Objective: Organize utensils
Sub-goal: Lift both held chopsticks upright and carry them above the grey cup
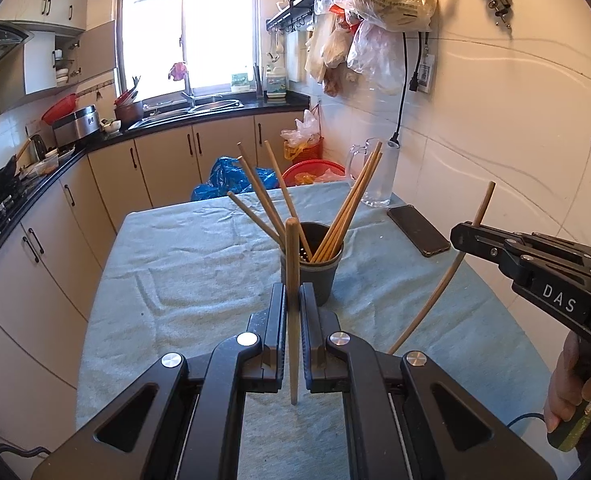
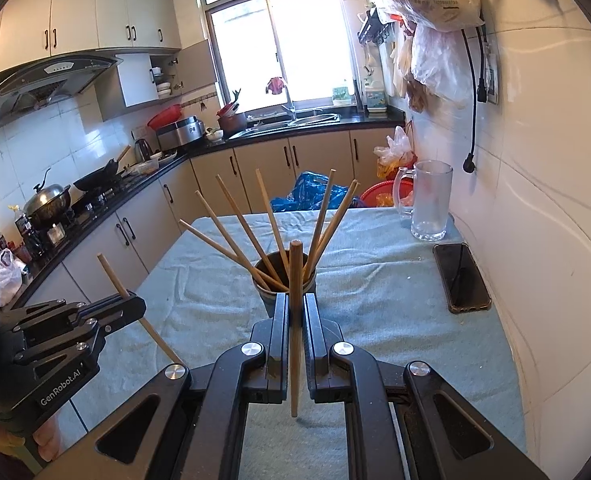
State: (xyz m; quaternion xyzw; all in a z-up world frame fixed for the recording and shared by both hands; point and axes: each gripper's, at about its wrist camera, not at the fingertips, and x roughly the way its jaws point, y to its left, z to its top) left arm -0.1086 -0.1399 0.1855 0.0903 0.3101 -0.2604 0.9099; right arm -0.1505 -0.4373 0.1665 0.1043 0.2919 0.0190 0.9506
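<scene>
Two claws each clamped one wooden chopstick: the left claw gripped its chopstick upright, the right claw likewise held a chopstick, both just before the dark chopstick holder on the towel-covered tabletop.

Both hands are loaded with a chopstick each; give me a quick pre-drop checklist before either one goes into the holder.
1. Left gripper grip: ok. Its jaws are shut on a chopstick held upright.
2. Right gripper grip: ok. Its jaws are shut on its own chopstick, also upright.
3. Holder standing: ok. It sits upright on the towel-covered table.
4. Room in the holder: ok. The chopsticks inside fan to both sides, leaving a gap in the middle.
5. Chopstick over the opening: not ok. Both grippers are short of the holder.
6. Nearby hazards: ok. The phone and the glass mug stand apart from the holder.
</scene>
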